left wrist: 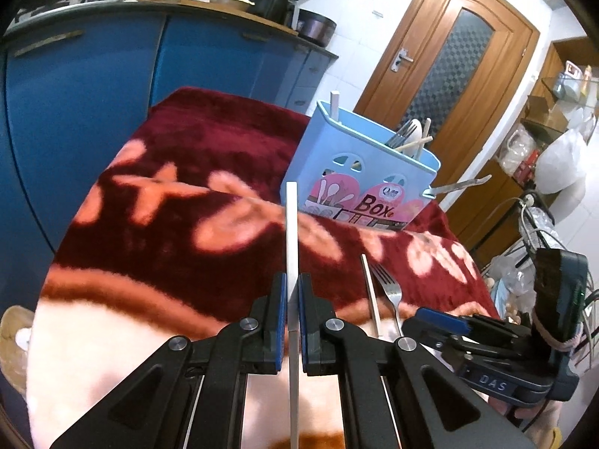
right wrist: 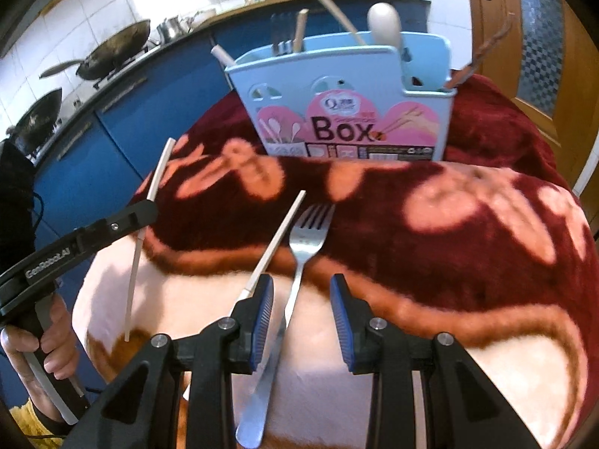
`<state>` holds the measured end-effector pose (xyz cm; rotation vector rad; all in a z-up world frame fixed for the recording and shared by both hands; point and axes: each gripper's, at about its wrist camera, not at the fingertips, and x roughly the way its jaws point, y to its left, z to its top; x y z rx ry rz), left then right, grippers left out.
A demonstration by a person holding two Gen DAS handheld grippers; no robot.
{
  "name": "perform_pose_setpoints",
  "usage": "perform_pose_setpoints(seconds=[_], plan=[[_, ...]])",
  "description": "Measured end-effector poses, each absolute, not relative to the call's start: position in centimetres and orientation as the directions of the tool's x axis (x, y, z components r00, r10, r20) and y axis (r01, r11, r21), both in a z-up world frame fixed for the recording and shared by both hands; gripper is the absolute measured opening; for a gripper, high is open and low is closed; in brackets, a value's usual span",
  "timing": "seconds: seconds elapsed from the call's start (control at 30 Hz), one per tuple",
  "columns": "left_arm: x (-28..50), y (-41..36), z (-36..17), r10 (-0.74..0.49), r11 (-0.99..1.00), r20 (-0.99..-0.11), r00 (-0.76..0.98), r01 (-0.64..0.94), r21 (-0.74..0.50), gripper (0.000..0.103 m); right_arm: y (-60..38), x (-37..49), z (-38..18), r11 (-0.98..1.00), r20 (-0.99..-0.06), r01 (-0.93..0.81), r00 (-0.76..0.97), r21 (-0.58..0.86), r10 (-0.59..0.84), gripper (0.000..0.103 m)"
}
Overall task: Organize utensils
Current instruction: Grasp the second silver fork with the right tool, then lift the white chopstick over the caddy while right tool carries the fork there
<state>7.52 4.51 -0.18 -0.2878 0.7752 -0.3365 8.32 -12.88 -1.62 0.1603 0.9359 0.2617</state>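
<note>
Two grippers are over the blanket-covered table (right wrist: 486,224) here. Starting on the left, the left gripper (left wrist: 294,299) is clamped on a white chopstick (left wrist: 292,232), pinched between its blue pads with the stick poking out well past the fingertips toward the far edge. From the right wrist view you can see that same chopstick (right wrist: 159,176) held up off the blanket, over the left side of the table.

Moving right, a second white chopstick (right wrist: 277,239) lies on the blanket, its near end tucked just beside the left finger of the right gripper (right wrist: 301,299). Right next to it is a metal fork (right wrist: 299,262), tines pointing at the far edge, handle running back between the right gripper's fingers. That gripper is spread wide and isn't touching the fork as far as I can tell.

Further back, near the far edge, stands the blue utensil box (right wrist: 344,104) with forks, chopsticks and a spoon already standing in it.
</note>
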Motion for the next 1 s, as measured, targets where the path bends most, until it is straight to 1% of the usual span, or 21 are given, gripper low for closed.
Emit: perform_pose_setpoints(seconds=[0.27,0.33,0.4,0.5,0.67,0.77,0.87,1.0], plan=[[7.4,5.3,-0.6,-0.411,0.899,-0.616,0.672,0.186,-0.398,0.006,-11.7,10.1,-2.6,0.964,-0.803,-0.159,0.533,0.215,0.267,0.035],[7.3,5.4,-0.7,-0.416,0.896,-0.609,0.676,0.189,-0.403,0.006,-11.8,10.2,-2.7,0.966,-0.795,-0.139,0.549,0.218,0.258,0.029],[7.2,5.6,-0.7,-0.421,0.892,-0.6,0.68,0.191,-0.409,0.006,-11.8,10.2,-2.8,0.971,-0.788,-0.124,0.568,0.203,0.237,0.016],[7.1,5.6,-0.6,-0.425,0.89,-0.592,0.685,0.196,-0.411,0.006,-12.3,10.0,-3.0,0.968,-0.769,-0.109,0.591,0.226,0.246,0.011],[6.8,5.2,-0.3,-0.434,0.886,-0.575,0.694,0.212,-0.412,0.006,-14.1,9.2,-3.2,0.939,-0.707,-0.088,0.635,0.334,0.31,0.007],[6.5,4.8,0.2,-0.439,0.884,-0.556,0.706,0.227,-0.409,0.006,-14.7,8.3,-2.8,0.928,-0.663,-0.092,0.675,0.361,0.325,0.006],[6.3,4.5,0.9,-0.446,0.879,-0.527,0.724,0.242,-0.412,0.006,-15.2,7.0,-1.9,0.929,-0.609,-0.091,0.731,0.358,0.306,0.005],[6.0,4.2,2.1,-0.453,0.872,-0.479,0.752,0.261,-0.414,0.006,-15.4,5.4,0.3,0.951,-0.539,-0.079,0.808,0.3,0.237,0.003]])
